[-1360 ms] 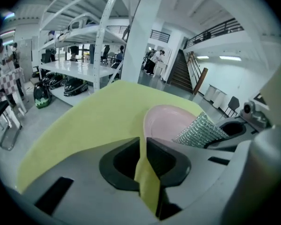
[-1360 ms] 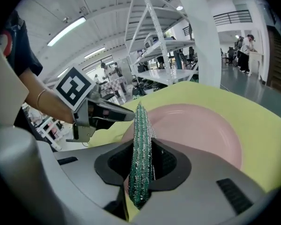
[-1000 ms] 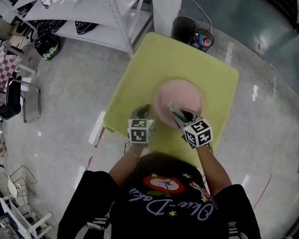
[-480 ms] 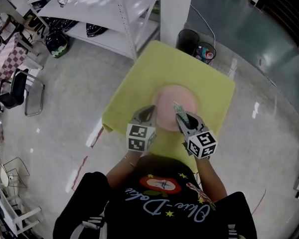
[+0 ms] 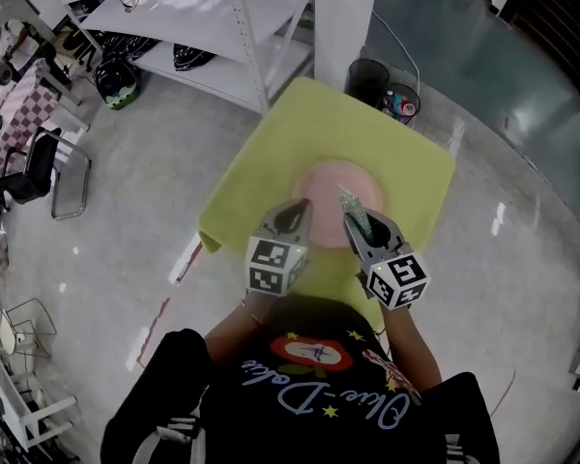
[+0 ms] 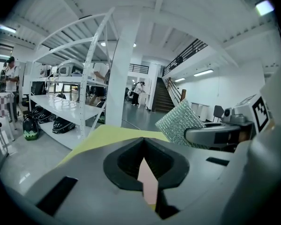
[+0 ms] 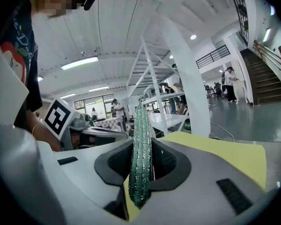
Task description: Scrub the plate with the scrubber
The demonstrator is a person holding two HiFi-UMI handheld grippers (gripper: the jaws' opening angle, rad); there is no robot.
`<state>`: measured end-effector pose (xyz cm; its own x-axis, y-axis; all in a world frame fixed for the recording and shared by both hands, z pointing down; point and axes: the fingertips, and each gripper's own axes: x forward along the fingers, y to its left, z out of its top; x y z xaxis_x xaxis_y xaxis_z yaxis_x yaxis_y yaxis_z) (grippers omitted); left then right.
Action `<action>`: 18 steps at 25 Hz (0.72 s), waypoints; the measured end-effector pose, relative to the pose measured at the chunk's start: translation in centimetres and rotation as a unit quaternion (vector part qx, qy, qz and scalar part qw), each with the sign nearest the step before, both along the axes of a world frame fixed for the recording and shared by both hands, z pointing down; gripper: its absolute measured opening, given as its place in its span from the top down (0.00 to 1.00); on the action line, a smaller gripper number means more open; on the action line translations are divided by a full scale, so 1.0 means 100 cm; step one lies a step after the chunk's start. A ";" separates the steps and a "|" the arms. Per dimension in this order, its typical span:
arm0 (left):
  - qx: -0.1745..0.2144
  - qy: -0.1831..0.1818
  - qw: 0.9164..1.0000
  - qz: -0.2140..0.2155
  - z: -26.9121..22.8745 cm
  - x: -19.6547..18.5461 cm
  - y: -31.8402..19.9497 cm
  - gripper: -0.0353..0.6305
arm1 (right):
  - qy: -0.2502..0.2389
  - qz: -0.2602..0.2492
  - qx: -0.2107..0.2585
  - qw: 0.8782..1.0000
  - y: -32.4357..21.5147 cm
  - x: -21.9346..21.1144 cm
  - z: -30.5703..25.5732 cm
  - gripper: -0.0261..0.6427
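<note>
Left gripper (image 5: 298, 209) fingers clench the plate (image 5: 331, 184) at its rim. Right gripper (image 5: 356, 222) fingers grasp the scrubber (image 5: 352, 207), upright over the plate.

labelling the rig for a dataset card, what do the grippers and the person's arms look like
The left gripper and right gripper are light grey tapering bodies with black pads inside the jaws. Each carries a white cube printed with black square markers. The person wears a black short-sleeved T-shirt and a bracelet on the left wrist.

One plate (image 5: 327, 184), one scrubber (image 5: 351, 207), one table (image 5: 304, 124), two grippers: left gripper (image 5: 298, 209), right gripper (image 5: 362, 224).
</note>
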<state>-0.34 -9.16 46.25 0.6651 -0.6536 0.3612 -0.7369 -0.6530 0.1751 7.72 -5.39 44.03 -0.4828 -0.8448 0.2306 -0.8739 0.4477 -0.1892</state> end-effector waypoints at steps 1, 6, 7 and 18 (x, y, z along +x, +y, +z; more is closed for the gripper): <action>0.000 0.000 1.000 0.000 0.000 0.000 0.002 0.94 | 0.001 -0.002 0.001 1.000 0.002 -0.001 -0.001 0.86; -0.001 0.007 1.000 -0.003 0.000 -0.002 0.005 0.94 | 0.002 -0.008 0.003 1.000 0.005 -0.006 -0.003 0.86; -0.001 0.007 1.000 -0.003 0.000 -0.002 0.006 0.94 | 0.001 -0.008 0.003 1.000 0.005 -0.007 -0.003 0.86; 0.006 0.015 1.000 -0.009 -0.003 -0.012 0.005 0.94 | 0.003 -0.010 0.006 1.000 0.005 -0.016 -0.006 0.86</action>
